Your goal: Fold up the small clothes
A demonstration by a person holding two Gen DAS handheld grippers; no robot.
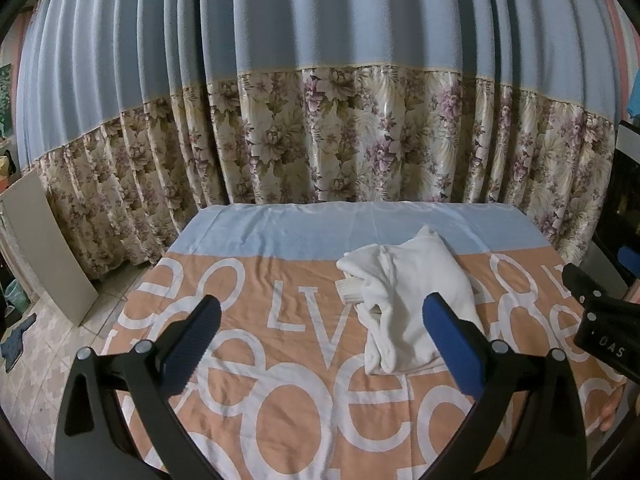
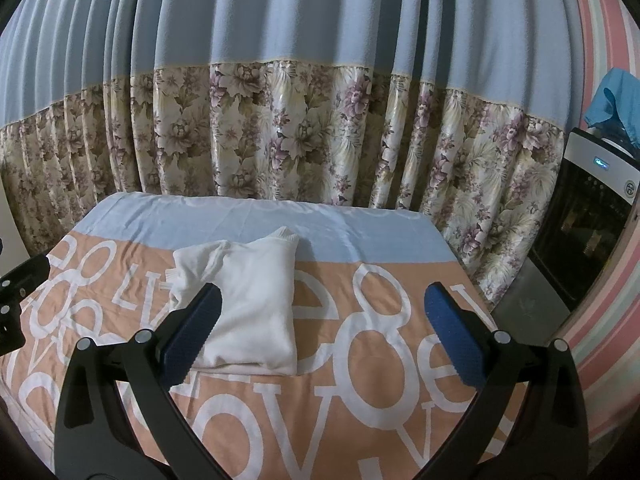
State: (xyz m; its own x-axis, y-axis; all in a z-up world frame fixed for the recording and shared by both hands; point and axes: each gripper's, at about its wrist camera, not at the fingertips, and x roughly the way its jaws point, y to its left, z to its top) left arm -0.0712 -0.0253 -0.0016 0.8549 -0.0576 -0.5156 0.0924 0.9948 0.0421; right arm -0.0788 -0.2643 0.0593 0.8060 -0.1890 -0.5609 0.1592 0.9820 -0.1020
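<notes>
A small white garment [image 1: 412, 304] lies folded into a compact bundle on the orange-and-blue lettered cloth [image 1: 280, 400], with a ribbed cuff sticking out at its left. It also shows in the right wrist view [image 2: 252, 312]. My left gripper [image 1: 320, 336] is open and empty, held above the cloth with the garment just inside its right finger. My right gripper [image 2: 322, 332] is open and empty, with the garment behind its left finger. The right gripper's body shows at the right edge of the left wrist view [image 1: 600, 320].
A blue and floral curtain [image 1: 320, 120] hangs behind the covered surface. A grey board [image 1: 48, 248] leans at the left over a tiled floor. A dark appliance [image 2: 592, 220] with blue cloth on top stands at the right by a striped wall.
</notes>
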